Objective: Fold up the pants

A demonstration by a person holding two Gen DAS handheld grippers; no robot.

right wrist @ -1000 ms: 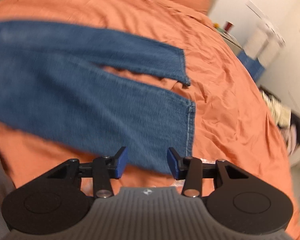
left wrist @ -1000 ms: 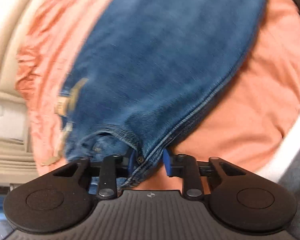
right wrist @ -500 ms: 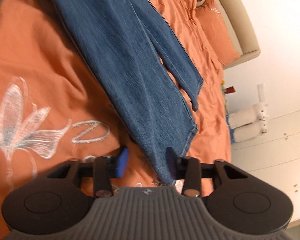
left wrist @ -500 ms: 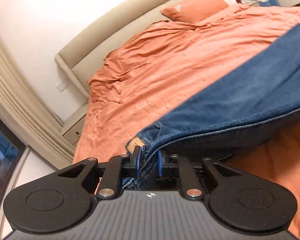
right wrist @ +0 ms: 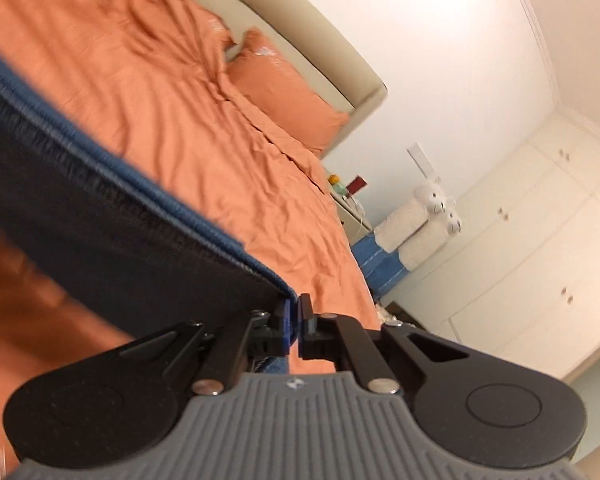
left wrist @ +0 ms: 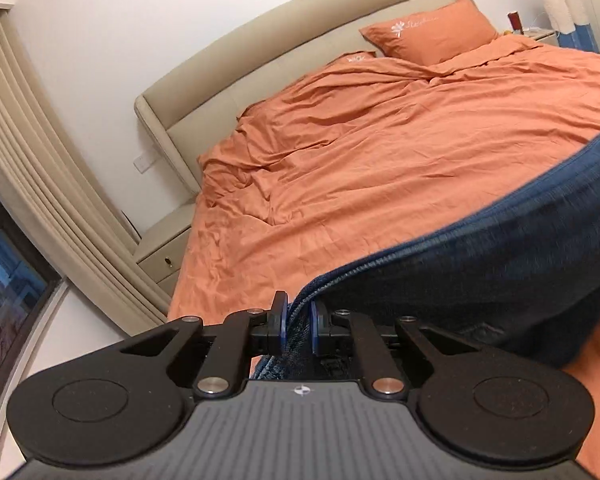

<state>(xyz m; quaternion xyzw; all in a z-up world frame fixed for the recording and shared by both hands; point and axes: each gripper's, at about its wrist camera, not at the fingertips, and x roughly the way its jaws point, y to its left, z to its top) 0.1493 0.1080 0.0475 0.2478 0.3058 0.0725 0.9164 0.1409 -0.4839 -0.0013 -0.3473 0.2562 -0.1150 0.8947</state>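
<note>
One bed (left wrist: 380, 184), wide, covered in rumpled orange bedding (right wrist: 172, 120); beige padded headboard (left wrist: 284, 40) along the far side.
One white wall (left wrist: 100, 40) behind headboard; white wardrobe doors (right wrist: 540, 240) along the side wall in right wrist view.
One beige curtain (left wrist: 40, 184), pleated, beside a dark window (left wrist: 4, 280) at the left edge of left wrist view.
One pair of blue jeans (left wrist: 500, 256), lifted off the bedding and stretched between both grippers; dark underside facing both cameras, stitched seam along the upper edge, somewhat blurred.
Two orange pillows (left wrist: 432, 32) against headboard, one upright, one mostly under the cover.
One beige nightstand (left wrist: 160, 252) with drawer, between curtain and bed.
Two white plush toys (right wrist: 432, 208) on something blue beside the far nightstand.
Several small items on that nightstand, too small to tell.
Left gripper (left wrist: 298, 322): jaws closing, blue pads pressed on a bunched fold of jeans edge.
Right gripper (right wrist: 294, 322): jaws drawn together, pinching the corner of the jeans edge.
</note>
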